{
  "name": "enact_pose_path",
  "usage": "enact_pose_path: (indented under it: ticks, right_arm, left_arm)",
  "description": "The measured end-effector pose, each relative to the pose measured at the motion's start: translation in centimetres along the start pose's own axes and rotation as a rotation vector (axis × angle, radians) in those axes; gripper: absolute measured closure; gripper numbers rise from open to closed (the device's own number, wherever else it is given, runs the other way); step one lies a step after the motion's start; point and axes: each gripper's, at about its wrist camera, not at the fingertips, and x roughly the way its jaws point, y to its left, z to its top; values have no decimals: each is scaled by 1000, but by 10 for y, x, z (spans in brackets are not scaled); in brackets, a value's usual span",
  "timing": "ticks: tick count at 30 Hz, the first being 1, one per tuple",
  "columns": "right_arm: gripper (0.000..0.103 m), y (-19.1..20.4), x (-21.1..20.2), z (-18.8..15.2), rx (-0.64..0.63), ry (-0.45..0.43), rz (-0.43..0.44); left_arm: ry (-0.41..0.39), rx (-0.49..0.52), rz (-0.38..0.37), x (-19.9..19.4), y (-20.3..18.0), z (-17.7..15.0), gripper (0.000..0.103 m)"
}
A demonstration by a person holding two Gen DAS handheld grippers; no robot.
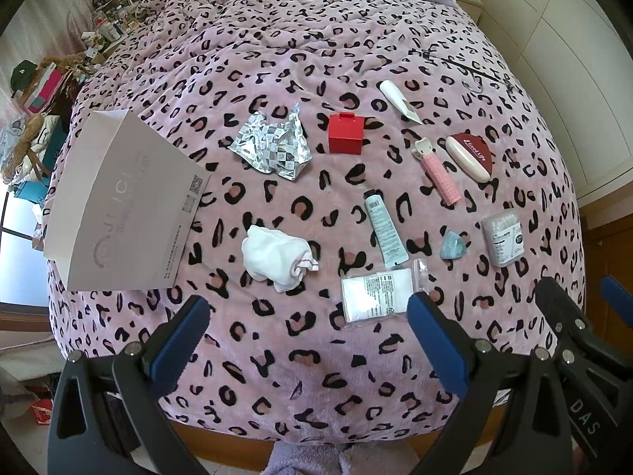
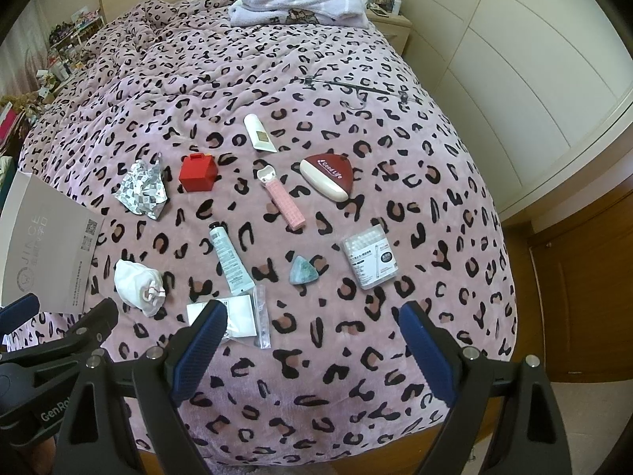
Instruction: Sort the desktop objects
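Small objects lie spread on a pink leopard-print blanket (image 1: 316,356): crumpled foil wrapper (image 1: 273,146), red box (image 1: 345,134), white tube (image 1: 399,101), pink clip (image 1: 437,170), red-and-white case (image 1: 470,154), pale green tube (image 1: 385,229), white cloth (image 1: 277,257), plastic sachet (image 1: 379,293), blue-green stone (image 1: 454,244) and cotton swab box (image 1: 502,237). A white paper bag (image 1: 118,202) lies at left. My left gripper (image 1: 308,328) hovers open near the bed's front edge, empty. My right gripper (image 2: 312,336) is also open and empty, beside the sachet (image 2: 233,316).
Folded towels and clothes (image 2: 300,4) sit at the far end of the bed. A wire hanger (image 2: 356,91) lies on the blanket beyond the objects. White wardrobe doors (image 2: 514,59) stand to the right, cluttered shelves (image 1: 114,8) to the left.
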Motion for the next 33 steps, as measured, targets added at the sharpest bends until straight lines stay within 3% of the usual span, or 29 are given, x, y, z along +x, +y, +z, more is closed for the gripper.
enact_pose_path:
  ticks: [33]
  right_arm:
    - [12, 2, 2, 2, 0, -4, 4]
  left_arm:
    - [-15, -10, -2, 6, 1, 5, 3]
